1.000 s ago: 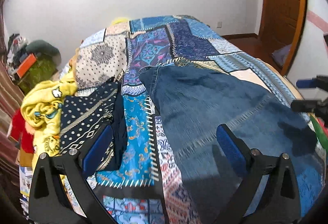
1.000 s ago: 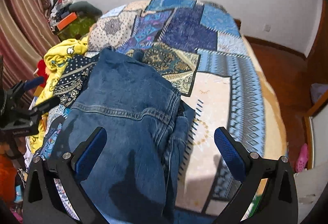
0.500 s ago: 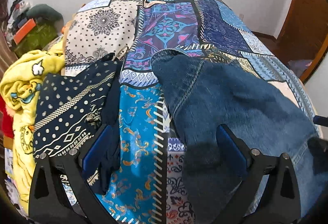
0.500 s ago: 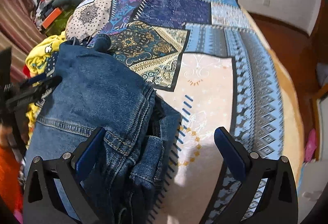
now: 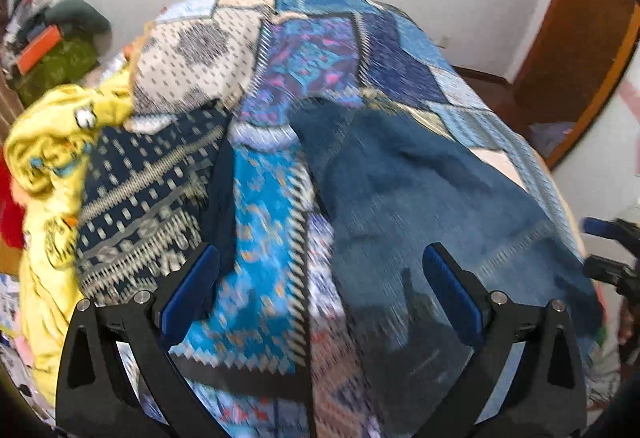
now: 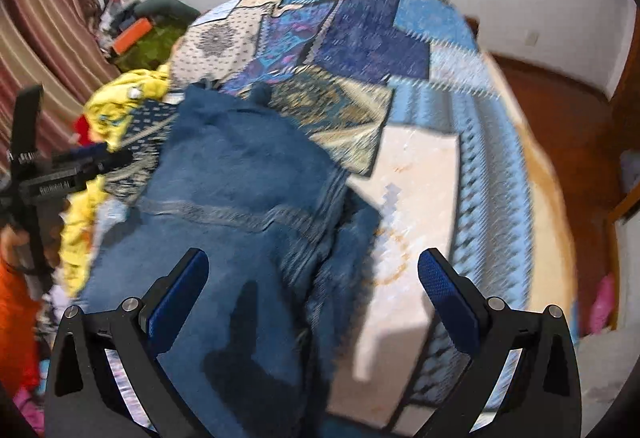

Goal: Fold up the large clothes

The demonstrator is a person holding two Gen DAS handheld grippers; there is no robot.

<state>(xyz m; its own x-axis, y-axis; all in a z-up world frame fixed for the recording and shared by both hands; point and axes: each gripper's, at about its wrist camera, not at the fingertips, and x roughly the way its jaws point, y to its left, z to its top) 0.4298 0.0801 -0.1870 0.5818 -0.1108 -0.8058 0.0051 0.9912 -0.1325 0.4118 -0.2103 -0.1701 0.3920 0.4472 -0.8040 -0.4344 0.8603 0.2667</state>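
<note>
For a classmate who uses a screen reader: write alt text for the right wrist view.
A blue denim garment lies partly folded on a patchwork bedspread, with the open right gripper above its near end. The left gripper reaches in from the left, beside a pile of yellow clothes. The picture is motion-blurred.

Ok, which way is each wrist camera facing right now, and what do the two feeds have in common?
Left wrist: sits behind the open left tool, facing up the patchwork bedspread toward the far wall; the right tool shows at the right edge.
Right wrist: sits behind the open right tool, facing the same way; the left tool shows at the left edge.
Shared: denim garment, yellow garment, bedspread. Both feeds are motion-blurred.
</note>
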